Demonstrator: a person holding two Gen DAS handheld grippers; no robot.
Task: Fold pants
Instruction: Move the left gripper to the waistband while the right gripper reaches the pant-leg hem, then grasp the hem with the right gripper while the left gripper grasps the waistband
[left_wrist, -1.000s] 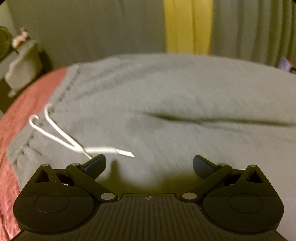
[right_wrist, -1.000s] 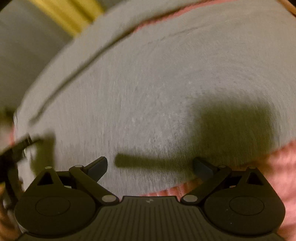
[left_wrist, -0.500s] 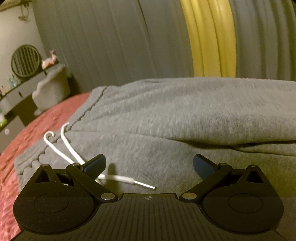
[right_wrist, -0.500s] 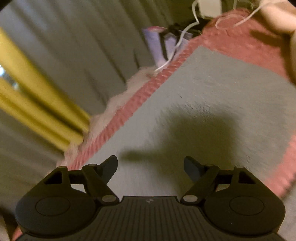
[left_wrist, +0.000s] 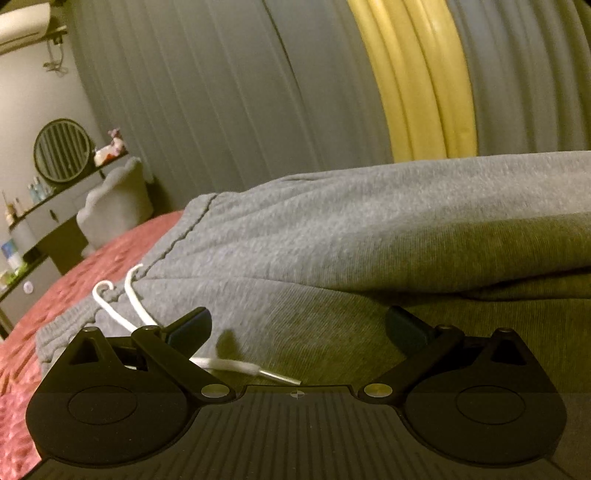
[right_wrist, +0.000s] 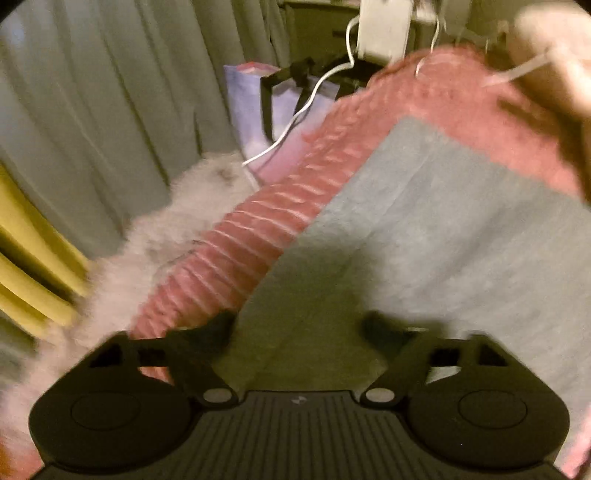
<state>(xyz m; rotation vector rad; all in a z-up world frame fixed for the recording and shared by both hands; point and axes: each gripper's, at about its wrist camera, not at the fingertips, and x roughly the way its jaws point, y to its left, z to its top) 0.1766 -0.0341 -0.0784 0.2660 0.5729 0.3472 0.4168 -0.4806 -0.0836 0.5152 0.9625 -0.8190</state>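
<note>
We have the bed (left_wrist: 122, 247) under everything, its red cover showing at the left in the left wrist view and running along the far edge in the right wrist view, with grey and yellow curtains (left_wrist: 258, 92) hanging behind it. The pants (left_wrist: 332, 236) lie spread on that cover, grey and soft, already doubled so that one leg rests on the other, with a fold line running left to right across the left view. Their waistband sits at the left, and the long axis stretches away to the right, where in the right wrist view the leg (right_wrist: 461, 229) runs on toward its far end on the red cover. Our left tool (left_wrist: 298, 325) hovers low over the upper part of the pants, close by the waistband, its two fingers spread wide and gripping nothing. Our right tool (right_wrist: 297, 326) is further along the leg, fingers likewise apart and empty, though that view is blurred. So the left is the nearer one for the waist and the right for the leg end; we judge that the next fold brings one end toward the other along that axis. The white drawstring (left_wrist: 136, 306) trails from the waistband, its tip lying just ahead of the left tool.
</note>
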